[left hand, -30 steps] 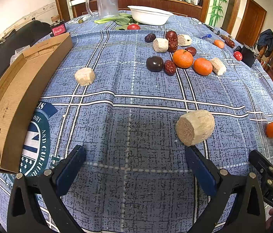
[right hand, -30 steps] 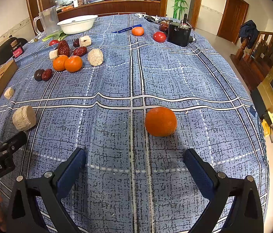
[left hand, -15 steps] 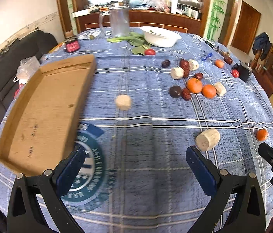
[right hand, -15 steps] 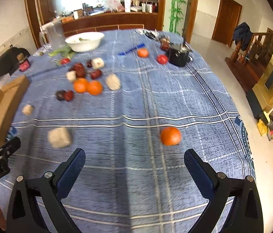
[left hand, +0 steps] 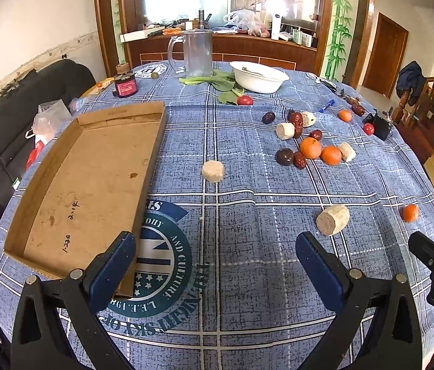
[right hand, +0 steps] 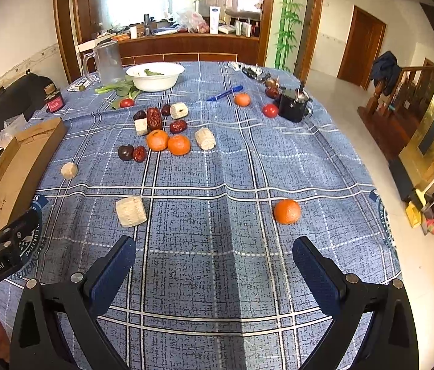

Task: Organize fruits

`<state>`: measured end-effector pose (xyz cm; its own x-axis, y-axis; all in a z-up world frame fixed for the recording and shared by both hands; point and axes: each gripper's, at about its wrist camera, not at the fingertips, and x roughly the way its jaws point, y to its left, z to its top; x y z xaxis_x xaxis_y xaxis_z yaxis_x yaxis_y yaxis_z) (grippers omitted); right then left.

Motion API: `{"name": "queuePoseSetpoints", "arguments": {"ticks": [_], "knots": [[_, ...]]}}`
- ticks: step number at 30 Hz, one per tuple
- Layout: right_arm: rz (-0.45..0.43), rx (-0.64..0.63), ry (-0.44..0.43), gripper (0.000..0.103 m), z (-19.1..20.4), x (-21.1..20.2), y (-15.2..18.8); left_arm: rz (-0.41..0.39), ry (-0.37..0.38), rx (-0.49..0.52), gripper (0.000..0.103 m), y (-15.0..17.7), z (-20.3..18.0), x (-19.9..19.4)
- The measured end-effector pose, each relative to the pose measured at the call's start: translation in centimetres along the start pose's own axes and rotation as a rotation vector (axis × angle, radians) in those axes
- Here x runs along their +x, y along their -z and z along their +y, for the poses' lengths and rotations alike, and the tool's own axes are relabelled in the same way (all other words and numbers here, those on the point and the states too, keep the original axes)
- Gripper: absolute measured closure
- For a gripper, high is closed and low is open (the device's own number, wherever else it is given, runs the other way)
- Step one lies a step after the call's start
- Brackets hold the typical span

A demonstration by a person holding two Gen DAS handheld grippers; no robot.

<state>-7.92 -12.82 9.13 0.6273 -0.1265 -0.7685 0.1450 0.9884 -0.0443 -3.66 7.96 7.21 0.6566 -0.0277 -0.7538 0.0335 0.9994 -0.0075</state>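
An empty cardboard tray (left hand: pixel 93 178) lies at the table's left; it also shows in the right wrist view (right hand: pixel 16 166). Oranges (left hand: pixel 310 148), dark red dates (left hand: pixel 299 160), a dark plum (left hand: pixel 284 156) and pale corn cob pieces (left hand: pixel 284 130) cluster at the middle right. One corn piece (left hand: pixel 213 170) lies alone near the tray, another (left hand: pixel 332 219) lies nearer me. A lone orange (right hand: pixel 287 211) sits at the right. My left gripper (left hand: pixel 214 262) is open and empty above the near cloth. My right gripper (right hand: pixel 214 262) is open and empty, short of the lone orange.
A white bowl (left hand: pixel 259 77), a glass jug (left hand: pixel 197 52), greens (left hand: pixel 214 78), a red jar (left hand: pixel 125 84) and tomatoes (left hand: pixel 244 100) stand at the back. A black cup (right hand: pixel 294 108) and a blue pen (right hand: pixel 224 93) lie far right. The table edge drops off at the right.
Both grippers have pulled back and risen from the table, so the fruit looks smaller and farther. The left view now takes in the whole tray. Nothing was taken hold of.
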Motion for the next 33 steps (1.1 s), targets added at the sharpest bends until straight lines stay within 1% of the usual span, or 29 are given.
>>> {"name": "queuePoseSetpoints", "arguments": {"ticks": [6, 13, 24, 33], "knots": [[-0.02, 0.002, 0.014, 0.001, -0.18, -0.54, 0.06, -0.003, 0.007, -0.006, 0.0, 0.06, -0.2, -0.07], [-0.013, 0.017, 0.019, 0.001, -0.72, -0.52, 0.24, -0.012, 0.014, -0.014, 0.0, 0.07, -0.07, -0.26], [-0.01, 0.002, 0.019, 0.001, -0.5, -0.57, 0.36, -0.029, 0.019, -0.008, 0.0, 0.12, -0.16, -0.92], [-0.007, 0.006, 0.025, 0.001, -0.94, -0.47, 0.34, -0.028, 0.014, -0.008, 0.0, -0.15, -0.52, -0.76]]}}
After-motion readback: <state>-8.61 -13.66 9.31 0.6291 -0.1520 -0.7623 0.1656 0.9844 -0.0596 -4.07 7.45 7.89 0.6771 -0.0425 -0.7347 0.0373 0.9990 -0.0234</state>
